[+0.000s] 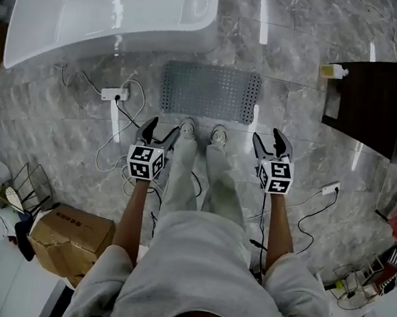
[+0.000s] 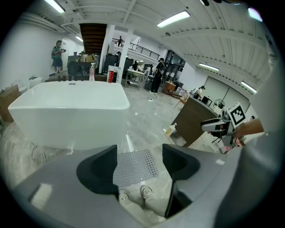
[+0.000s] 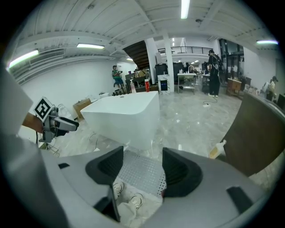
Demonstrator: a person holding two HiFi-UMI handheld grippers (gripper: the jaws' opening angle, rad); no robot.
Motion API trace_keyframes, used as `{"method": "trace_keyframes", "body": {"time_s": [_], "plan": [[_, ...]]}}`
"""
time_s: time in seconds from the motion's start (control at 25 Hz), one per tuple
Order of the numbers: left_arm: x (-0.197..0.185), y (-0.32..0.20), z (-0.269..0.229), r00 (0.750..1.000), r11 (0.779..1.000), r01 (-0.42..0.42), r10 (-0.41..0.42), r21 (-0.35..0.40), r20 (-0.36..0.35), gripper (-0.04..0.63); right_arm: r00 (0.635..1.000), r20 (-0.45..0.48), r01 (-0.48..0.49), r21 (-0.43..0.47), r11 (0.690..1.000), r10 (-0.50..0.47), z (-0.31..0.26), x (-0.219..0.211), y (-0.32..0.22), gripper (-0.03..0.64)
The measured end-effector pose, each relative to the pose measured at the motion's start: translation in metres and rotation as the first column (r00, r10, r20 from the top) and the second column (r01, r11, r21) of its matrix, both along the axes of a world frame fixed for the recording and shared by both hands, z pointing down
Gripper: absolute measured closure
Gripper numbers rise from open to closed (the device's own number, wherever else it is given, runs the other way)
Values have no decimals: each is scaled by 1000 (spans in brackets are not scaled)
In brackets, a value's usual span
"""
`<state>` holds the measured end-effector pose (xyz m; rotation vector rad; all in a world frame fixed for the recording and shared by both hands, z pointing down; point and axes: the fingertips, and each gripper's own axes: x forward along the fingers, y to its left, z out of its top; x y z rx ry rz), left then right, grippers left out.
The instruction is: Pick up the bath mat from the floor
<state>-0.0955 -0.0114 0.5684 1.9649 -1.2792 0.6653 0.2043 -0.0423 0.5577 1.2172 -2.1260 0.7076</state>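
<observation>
The grey perforated bath mat lies flat on the marble floor beside the white bathtub, just ahead of the person's shoes. My left gripper hangs open above the floor, short of the mat's near left corner. My right gripper is open too, short of the near right corner. Nothing sits between either pair of jaws. Through the left jaws the mat shows far below, and likewise the mat between the right jaws.
A white power strip with trailing cables lies left of the mat. A dark cabinet with a soap bottle stands at the right. A cardboard box and a wire rack sit at the lower left.
</observation>
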Motion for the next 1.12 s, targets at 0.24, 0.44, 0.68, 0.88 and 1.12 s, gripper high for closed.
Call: {"method": "trace_keyframes", "body": {"time_s": [0.24,0.44,0.68,0.88,1.12], "plan": [[-32,-16,35,999,999,-48,48,9,24,270,1000,-28,-3,-13,1000,3,34,-23,-6,348],[-55,-28,67,999,999,-41,41,0,16,270,999,-42,-11,-34,999,9,69,-40,-11,348],[-74,-38,104,1000,1000,-10,10,-6,-11,270,998,-49,-45,-52,998,43,109,-46,-11,348],[-91,-43,149,1000,999,15,-16,-34,-9,268,997,-70,-38,-77,996,32,148,-45,-11,348],[-103,-51,197,1000,999,16,-16,-44,-4,268,997,-71,-39,-106,994,32,194,-41,-6,348]]}}
